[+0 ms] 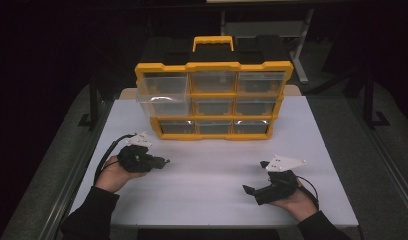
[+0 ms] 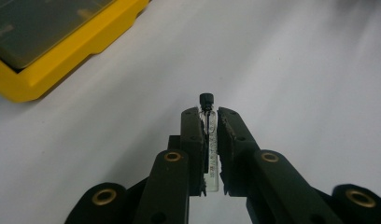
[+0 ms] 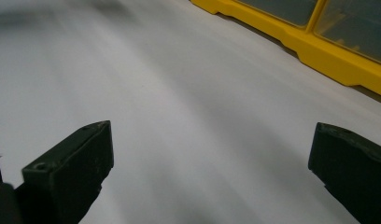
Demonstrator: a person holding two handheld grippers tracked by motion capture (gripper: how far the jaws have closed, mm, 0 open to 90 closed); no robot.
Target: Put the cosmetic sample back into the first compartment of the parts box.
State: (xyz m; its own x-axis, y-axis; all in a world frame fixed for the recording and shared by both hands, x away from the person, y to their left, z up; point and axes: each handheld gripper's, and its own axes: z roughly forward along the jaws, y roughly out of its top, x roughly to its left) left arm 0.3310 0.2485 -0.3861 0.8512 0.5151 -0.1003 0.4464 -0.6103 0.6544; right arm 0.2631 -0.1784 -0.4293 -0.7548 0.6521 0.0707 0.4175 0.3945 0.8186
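A small glass vial [image 2: 210,149] with a black cap is clamped between the left gripper's [image 2: 210,116] closed jaws. The right gripper [image 3: 212,154] gapes wide, empty, over the white table [image 1: 212,175]. A yellow drawer organizer [image 1: 214,100] stands behind; the room is dark.

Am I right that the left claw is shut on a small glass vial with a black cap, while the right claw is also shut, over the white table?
Not quite: the right claw is open, its jaws wide apart with nothing between them, as the right gripper view shows. The left claw is indeed shut on the small glass vial with a black cap, over the white table.
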